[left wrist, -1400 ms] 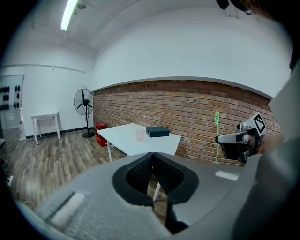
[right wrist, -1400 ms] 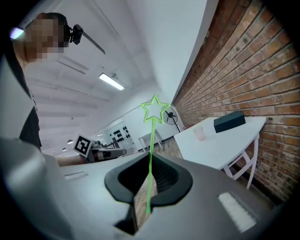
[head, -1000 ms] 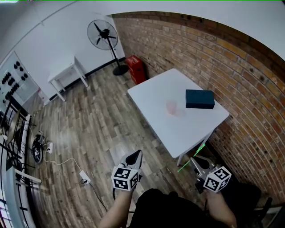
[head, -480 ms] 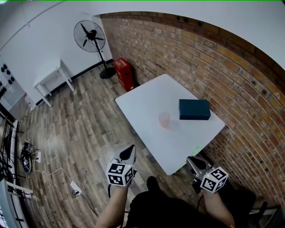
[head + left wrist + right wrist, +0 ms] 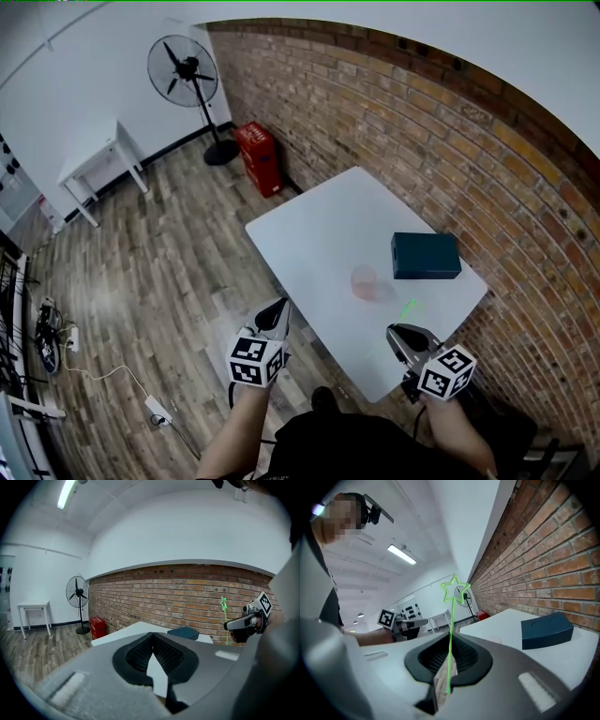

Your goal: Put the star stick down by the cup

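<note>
Right tool point(image 5: 401, 335) tight around star stick point(image 5: 451, 616).

Teal box point(image 5: 427, 256) on white table point(image 5: 319, 234); standing fan point(image 5: 183, 70) beyond

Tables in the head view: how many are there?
2. One large white table stands against the brick wall; a small white table stands by the far white wall, left of the fan.

Cup point(image 5: 364, 280) left of box point(image 5: 427, 255), on table point(image 5: 314, 225)
</note>
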`<state>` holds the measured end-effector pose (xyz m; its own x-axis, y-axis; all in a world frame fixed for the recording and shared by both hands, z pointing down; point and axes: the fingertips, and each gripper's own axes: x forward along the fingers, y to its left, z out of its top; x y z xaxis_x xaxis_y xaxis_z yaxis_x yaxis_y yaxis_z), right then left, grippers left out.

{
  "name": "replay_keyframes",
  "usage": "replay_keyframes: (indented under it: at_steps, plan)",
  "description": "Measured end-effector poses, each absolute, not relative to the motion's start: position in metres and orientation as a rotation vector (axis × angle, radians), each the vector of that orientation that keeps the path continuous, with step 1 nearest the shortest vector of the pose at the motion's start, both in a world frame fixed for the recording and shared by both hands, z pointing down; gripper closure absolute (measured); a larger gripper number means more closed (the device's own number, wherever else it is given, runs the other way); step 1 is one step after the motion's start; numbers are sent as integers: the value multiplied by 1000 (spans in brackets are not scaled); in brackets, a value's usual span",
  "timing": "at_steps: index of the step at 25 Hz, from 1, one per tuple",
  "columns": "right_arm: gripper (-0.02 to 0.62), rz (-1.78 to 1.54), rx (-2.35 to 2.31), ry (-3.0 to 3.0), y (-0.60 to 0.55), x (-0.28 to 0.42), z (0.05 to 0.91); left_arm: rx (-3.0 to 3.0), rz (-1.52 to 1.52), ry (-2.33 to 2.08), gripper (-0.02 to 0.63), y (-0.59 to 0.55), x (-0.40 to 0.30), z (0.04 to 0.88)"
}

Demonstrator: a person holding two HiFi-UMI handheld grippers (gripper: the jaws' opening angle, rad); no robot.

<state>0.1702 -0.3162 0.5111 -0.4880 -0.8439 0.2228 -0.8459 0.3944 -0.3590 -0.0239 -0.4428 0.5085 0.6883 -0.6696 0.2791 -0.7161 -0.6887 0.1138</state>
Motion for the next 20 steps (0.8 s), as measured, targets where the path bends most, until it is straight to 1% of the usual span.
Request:
replay_keyframes:
  at_steps: [4, 8, 13, 20]
  plan:
    - [578, 677, 1603, -2590, -344, 162, 509, 2714, 345, -1089, 601, -469, -25, 510]
    - [578, 677, 1577, -2574, -371, 158, 514, 2732, 334, -1008, 600, -484, -1, 518]
    - [578, 669, 1595, -2562, -396, 183, 508, 2694, 342, -910, 601, -480, 37, 542]
    - [578, 616, 1536, -2592, -448, 219, 497, 2651, 341, -936, 600, -499, 71, 544]
